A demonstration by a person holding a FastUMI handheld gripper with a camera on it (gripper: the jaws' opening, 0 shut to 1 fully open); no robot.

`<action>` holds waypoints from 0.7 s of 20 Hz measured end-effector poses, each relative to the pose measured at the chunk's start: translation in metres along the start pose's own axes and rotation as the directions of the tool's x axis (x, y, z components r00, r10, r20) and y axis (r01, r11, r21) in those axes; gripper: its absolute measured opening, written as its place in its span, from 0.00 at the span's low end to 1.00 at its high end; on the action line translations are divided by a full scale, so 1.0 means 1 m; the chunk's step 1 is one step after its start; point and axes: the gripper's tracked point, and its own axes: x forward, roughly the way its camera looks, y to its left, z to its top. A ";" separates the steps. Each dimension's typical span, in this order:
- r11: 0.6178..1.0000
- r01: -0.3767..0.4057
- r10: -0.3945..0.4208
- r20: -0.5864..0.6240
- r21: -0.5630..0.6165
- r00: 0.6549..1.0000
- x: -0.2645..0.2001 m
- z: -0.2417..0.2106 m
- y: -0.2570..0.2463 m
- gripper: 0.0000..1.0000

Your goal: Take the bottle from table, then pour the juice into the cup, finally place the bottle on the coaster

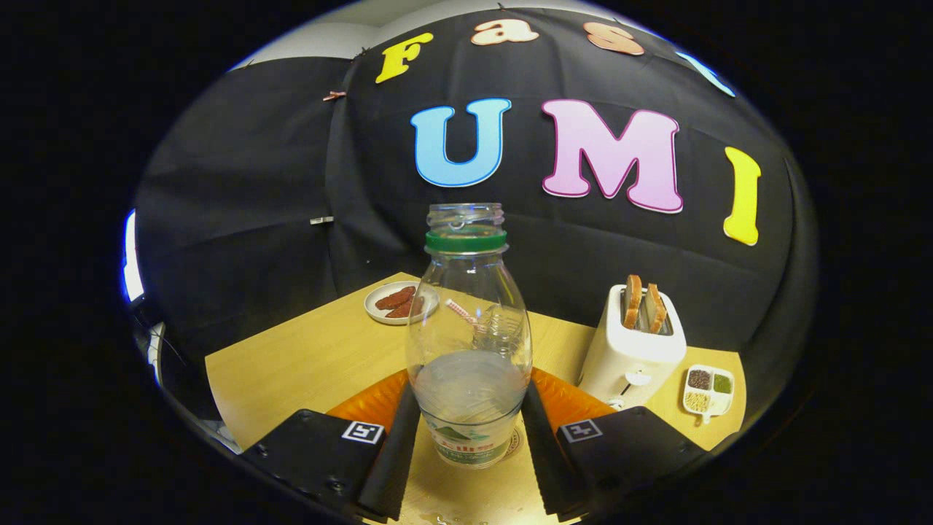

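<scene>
Your tool (pixel 466 448) has its two black fingers (pixel 390 456) spread about as wide as the bottle (pixel 468 343), one on each side of its lower body. They sit right against the plastic, though I can't tell if both are truly pressing, so whether it's a real grip is unclear.

The bottle stands upright dead ahead at 12 o'clock, cap off, green ring around the neck, clear liquid filling roughly the bottom third. Its base rests on what looks like a round coaster (pixel 514 442) on the desk (pixel 291 364), with an orange mat (pixel 375 401) poking out behind both fingers.

Through the bottle glass you can make out a cup (pixel 503 332) with a striped straw, just beyond it. Further out at 11 o'clock there's a plate (pixel 379 306) with reddish-brown pieces. At about 2 o'clock a white toaster (pixel 630 357) holds two bread slices, and a small divided dish (pixel 708 394) sits past it at 3.
</scene>
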 end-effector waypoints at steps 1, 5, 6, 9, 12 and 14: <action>1.000 -0.001 0.001 0.003 0.011 1.000 0.007 -0.004 -0.002 0.72; 0.998 -0.018 0.017 0.017 0.052 1.000 0.031 -0.020 -0.004 0.73; 0.999 -0.017 0.016 0.017 0.047 1.000 0.038 -0.024 -0.006 0.73; 0.998 0.003 -0.004 0.011 0.066 1.000 0.055 -0.040 -0.017 0.73; 0.997 0.023 -0.022 -0.008 0.071 1.000 0.066 -0.059 -0.023 0.73; 0.998 0.035 -0.035 -0.009 0.050 0.999 0.065 -0.068 -0.027 0.73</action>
